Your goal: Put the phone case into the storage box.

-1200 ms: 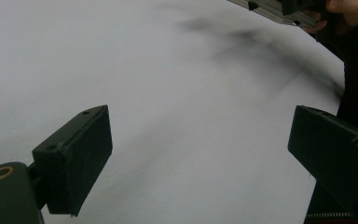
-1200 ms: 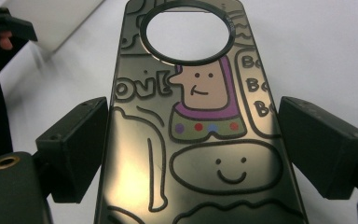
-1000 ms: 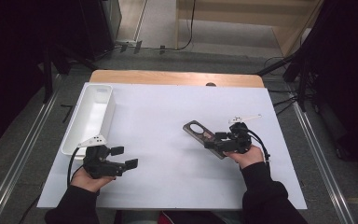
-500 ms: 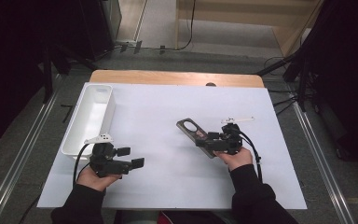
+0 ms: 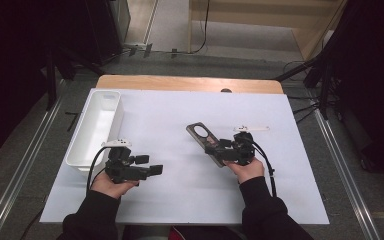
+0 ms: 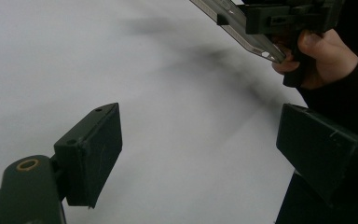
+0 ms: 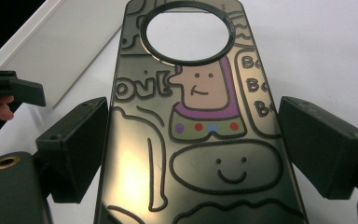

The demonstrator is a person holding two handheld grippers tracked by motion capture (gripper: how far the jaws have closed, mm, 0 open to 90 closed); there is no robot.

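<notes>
- Phone case (image 7: 200,126), a dark see-through shell printed with cartoon figures and a round camera cut-out, sits between the jaws of the right hand-held gripper (image 5: 219,150), raised over the middle of the white tabletop (image 5: 170,120); the high view shows the case (image 5: 204,137) slanting up and left from the hand.
- Right hand-held gripper appears clamped across the case's width, pads against both long edges near its lower end.
- Left hand-held gripper (image 5: 152,169) holds nothing; its jaws have just been closing a little, with only bare tabletop between them, and it points towards the case.
- White bin (image 5: 92,130) lies along the left edge of the tabletop.
- Judged next: a handover or a drop in the bin; keep the shell level, grip its edges squarely, and release only once the other side holds firm.
</notes>
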